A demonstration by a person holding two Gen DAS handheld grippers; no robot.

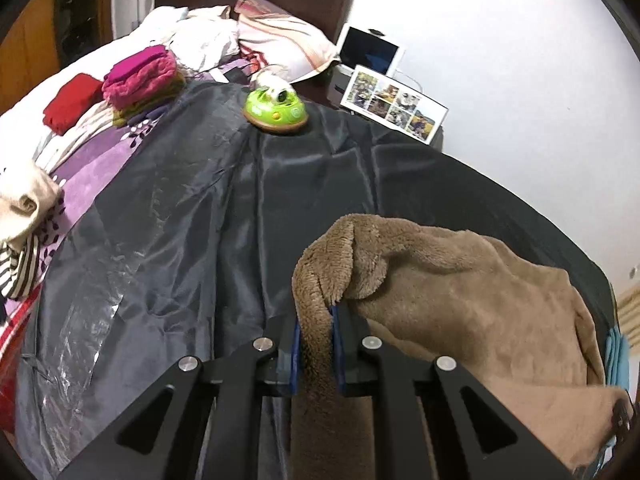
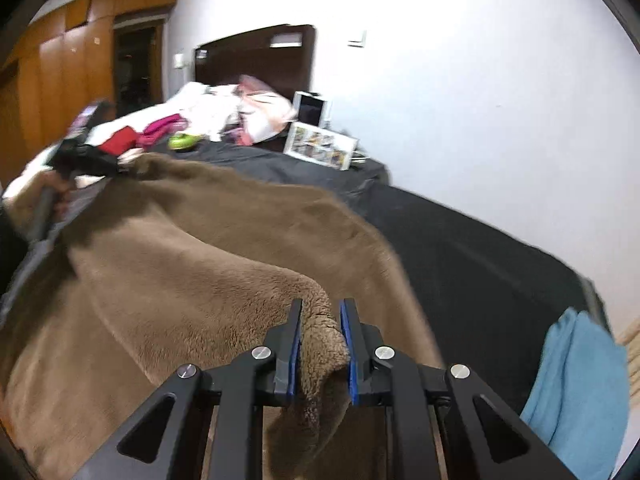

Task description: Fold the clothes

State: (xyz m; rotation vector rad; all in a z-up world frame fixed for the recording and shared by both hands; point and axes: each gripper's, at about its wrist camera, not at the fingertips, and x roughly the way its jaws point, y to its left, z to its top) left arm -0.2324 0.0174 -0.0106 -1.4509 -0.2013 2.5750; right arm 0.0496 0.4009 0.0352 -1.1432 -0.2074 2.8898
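Left claw (image 1: 316, 316) and right claw (image 2: 320, 320) each pinch an edge of the brown fleece (image 2: 224, 248). It spans between them over the bed (image 1: 180, 220); you'd carry both forward together.

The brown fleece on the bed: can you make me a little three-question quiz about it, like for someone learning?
1. True or false: both grippers are shut on the fleece.
2. What lies under the fleece? A) dark sheet B) bare floor C) table
3. Fill in: the green toy sits beyond the fleece, near the ____.

Key
1. True: the left gripper and the right gripper each pinch an edge.
2. A, the dark sheet.
3. Pillows.
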